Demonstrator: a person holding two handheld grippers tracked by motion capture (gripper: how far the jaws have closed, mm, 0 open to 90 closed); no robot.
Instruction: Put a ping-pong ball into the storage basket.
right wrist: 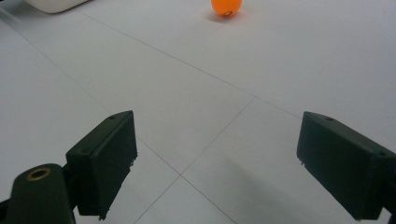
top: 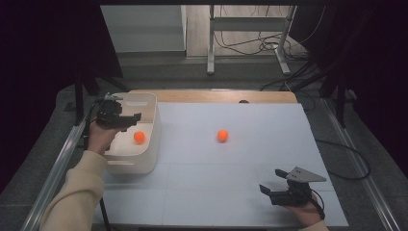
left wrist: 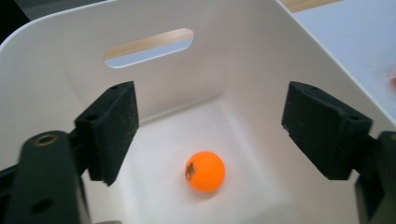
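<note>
One orange ball (left wrist: 206, 171) bears a dark, unreadable mark.

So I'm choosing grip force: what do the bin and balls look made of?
Bin: likely matte white plastic, with smooth moulded walls, rounded corners and a handle slot. Balls: probably thin, light orange plastic with a dull sheen and a printed mark.

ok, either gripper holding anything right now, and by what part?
Nothing held. Left gripper is open above the orange ball in the white bin; right gripper is open over bare table.
</note>
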